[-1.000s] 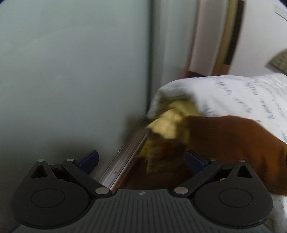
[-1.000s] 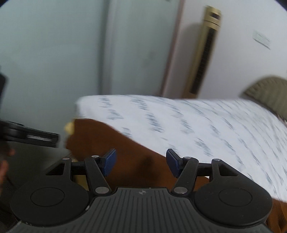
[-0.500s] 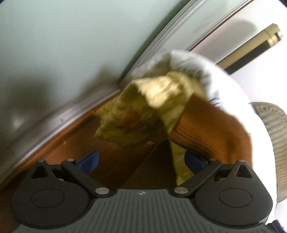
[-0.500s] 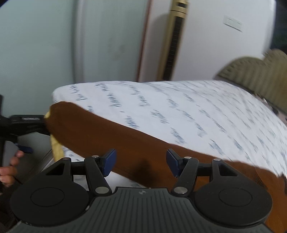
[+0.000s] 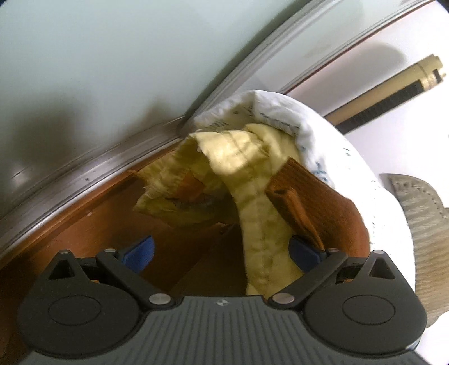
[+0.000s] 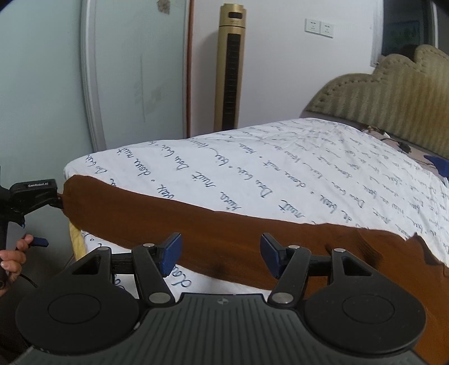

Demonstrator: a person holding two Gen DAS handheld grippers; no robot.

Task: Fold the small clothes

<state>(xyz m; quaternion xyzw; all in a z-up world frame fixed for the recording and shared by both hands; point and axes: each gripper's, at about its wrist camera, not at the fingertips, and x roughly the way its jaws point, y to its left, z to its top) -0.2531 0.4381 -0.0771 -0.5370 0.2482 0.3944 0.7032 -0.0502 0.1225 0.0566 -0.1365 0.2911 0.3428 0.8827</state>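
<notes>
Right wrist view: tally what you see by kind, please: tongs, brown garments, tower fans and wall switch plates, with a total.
Tongs: 2 (left tongs, right tongs)
Brown garment: 1
Tower fan: 1
Wall switch plates: 2
Total: 6

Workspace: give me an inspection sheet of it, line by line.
Surface: bed with white script-printed sheet.
Job's things: brown garment draped along the bed's near edge; its yellow lining shows at the corner.
Clutter: small dark items near the headboard, unclear.
Grippers: left gripper open, lining between fingers; right gripper open, empty.
Cables: thin dark cable below the person's hand.
Surroundings: gold tower fan, wall sockets, wooden floor.
</notes>
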